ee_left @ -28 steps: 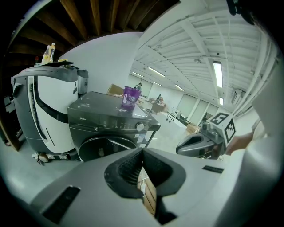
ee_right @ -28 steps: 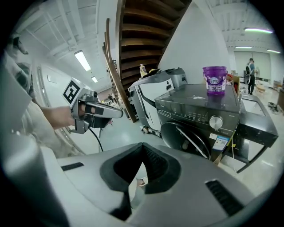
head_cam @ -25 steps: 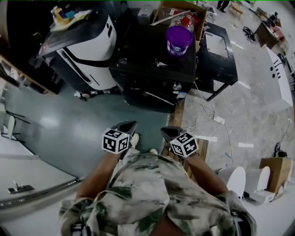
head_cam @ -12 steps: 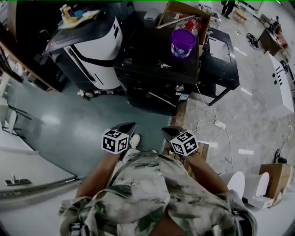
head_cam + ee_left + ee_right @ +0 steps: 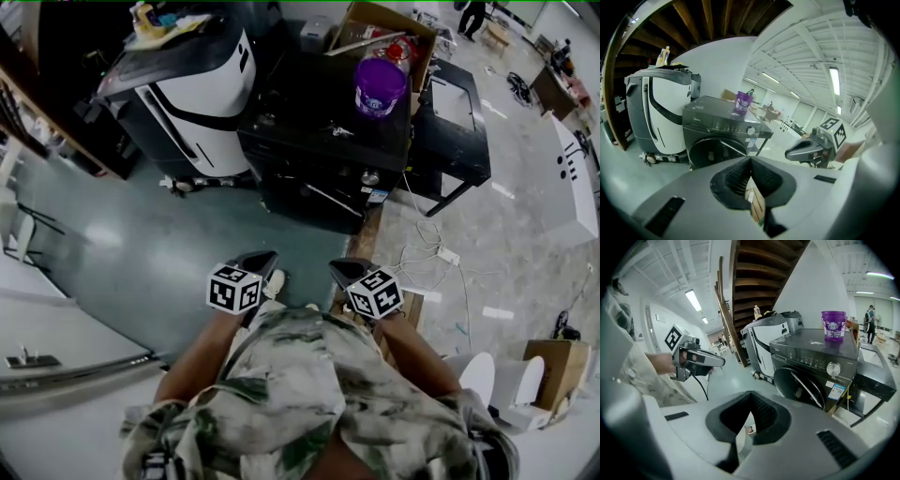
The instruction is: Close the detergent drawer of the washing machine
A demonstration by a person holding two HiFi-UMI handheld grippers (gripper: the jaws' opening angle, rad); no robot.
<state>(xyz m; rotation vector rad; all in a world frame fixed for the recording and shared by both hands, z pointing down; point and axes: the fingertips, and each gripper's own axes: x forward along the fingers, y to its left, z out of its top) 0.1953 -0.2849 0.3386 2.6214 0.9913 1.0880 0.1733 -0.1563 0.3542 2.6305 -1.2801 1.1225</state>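
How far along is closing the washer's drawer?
Done: seemingly the closing itself; the washer front looks flush, with nothing sticking out. In hand: nothing; left tongs and right tongs are shut, empty, well short of it. Left: probably nothing, though the front shows too small to be sure.

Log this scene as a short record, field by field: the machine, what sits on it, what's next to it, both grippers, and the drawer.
target: dark grey front-loading washing machine
on top: purple plastic tub
beside it: white and black appliance, to its left in the head view
left gripper: fingers together, empty, apart from the machine
right gripper: fingers together, empty, apart from the machine
detergent drawer: too small to tell whether it is open
contact with machine: none
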